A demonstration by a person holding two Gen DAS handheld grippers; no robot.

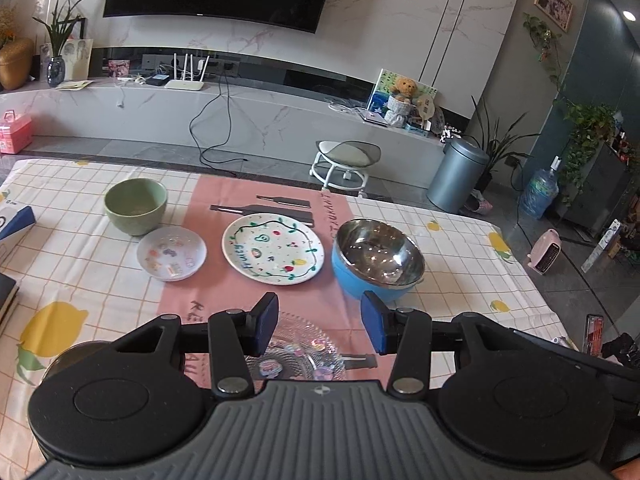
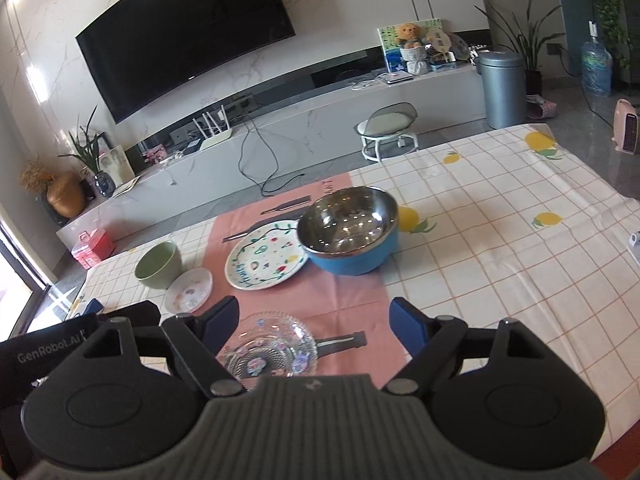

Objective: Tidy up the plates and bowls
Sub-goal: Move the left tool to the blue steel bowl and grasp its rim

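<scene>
Plates and bowls sit on a surface (image 1: 460,240) covered by a checked lemon-print cloth with a pink runner down its middle. Both grippers hover above the near edge with nothing between their blue pads. The left gripper (image 1: 319,322) has its jaws released and spread apart; directly beneath and just behind them lies a clear glass plate (image 1: 298,350) with small coloured stickers. Ahead of these jaws, a white plate (image 1: 273,249) painted with a green vine and fruit rests on the runner. Ahead and to their right stands a blue bowl (image 1: 378,260) with a shiny steel lining, just beside the white plate. Ahead and to their left lies a small pale saucer (image 1: 171,253) with stickers, and beyond it, almost touching, a green bowl (image 1: 135,205). The right gripper (image 2: 314,322) also has its jaws released and wide apart, above the glass plate (image 2: 272,346), which lies toward its left pad. Ahead of these jaws stands the blue bowl (image 2: 348,236), whose rim overlaps the white plate (image 2: 266,255) to its left in this view; further left are the saucer (image 2: 189,289) and the green bowl (image 2: 158,265).
</scene>
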